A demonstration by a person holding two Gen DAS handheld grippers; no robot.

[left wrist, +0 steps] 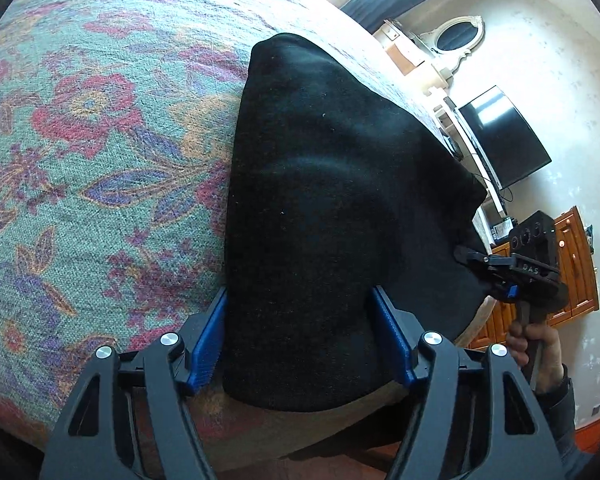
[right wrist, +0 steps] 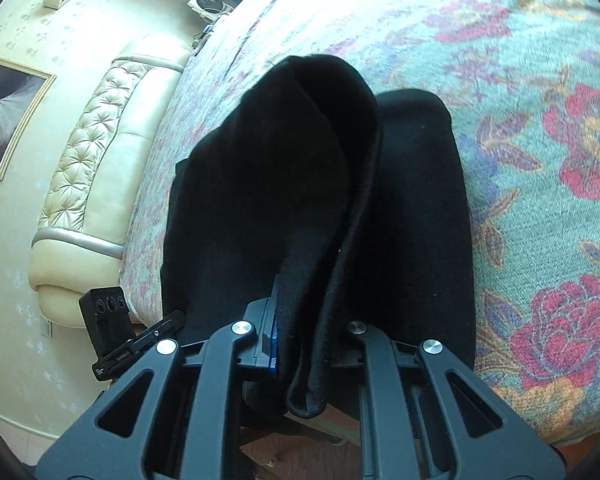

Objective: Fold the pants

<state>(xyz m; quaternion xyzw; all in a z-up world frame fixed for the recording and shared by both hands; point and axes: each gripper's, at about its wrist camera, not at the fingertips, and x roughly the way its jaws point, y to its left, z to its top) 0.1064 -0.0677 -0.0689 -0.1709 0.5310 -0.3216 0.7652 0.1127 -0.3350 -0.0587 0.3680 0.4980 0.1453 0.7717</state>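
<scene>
— On the floral bedspread [left wrist: 80,140], black pants [left wrist: 320,200] are lying at the edge.
— Left gripper [left wrist: 300,336] is spreading wide around the fabric; right gripper [right wrist: 300,332] is pinching a raised fold.

The black pants [left wrist: 332,208] are showing soft, matt cloth, lying on a coarse woven floral bedspread [left wrist: 100,140]. The headboard [right wrist: 96,152] is gleaming like glossy tufted leather.

Home bedroom — floral bedspread [left wrist: 80,140], tufted headboard [right wrist: 84,168]
</scene>
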